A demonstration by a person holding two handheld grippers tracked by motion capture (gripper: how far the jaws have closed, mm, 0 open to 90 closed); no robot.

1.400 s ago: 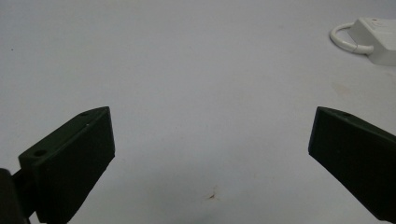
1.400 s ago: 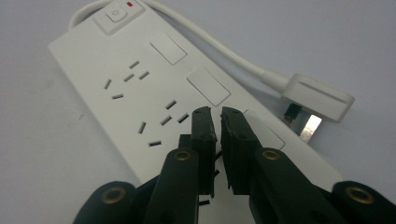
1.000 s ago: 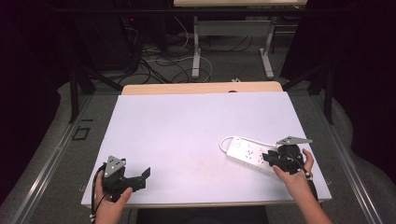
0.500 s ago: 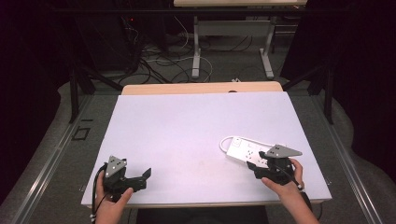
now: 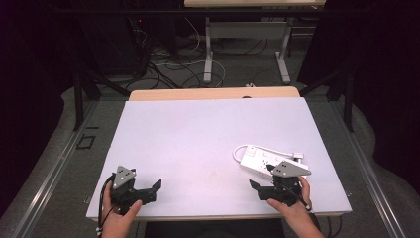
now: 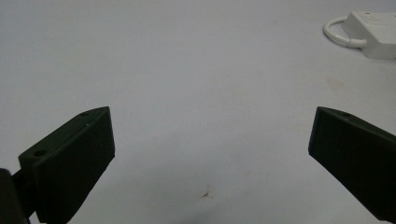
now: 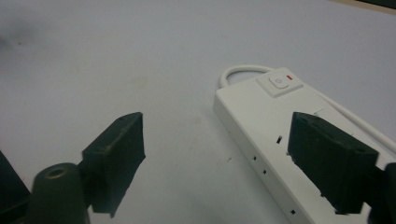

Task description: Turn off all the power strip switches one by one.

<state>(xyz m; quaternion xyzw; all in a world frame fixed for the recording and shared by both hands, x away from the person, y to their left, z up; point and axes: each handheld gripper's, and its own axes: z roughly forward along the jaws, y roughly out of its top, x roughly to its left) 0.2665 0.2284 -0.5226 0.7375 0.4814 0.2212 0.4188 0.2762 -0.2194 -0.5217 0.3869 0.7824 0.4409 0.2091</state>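
A white power strip with a looped white cable lies flat on the right half of the white tabletop. My right gripper sits just in front of it near the table's front edge, pointing left. Its jaws have just been opening and stand open. In the right gripper view the power strip with its switch lies ahead and partly under the right jaw, and the right gripper does not press on it. My left gripper rests open at the front left, nothing between its jaws; the left gripper faces bare table.
The power strip shows far off at the top right of the left gripper view. Beyond the table's far wooden edge are desk legs and loose cables on the floor. A small brown mark sits on the tabletop.
The right gripper has moved left and toward the front edge, off the strip's right end, and its jaws have opened wide. The left gripper has stayed put.
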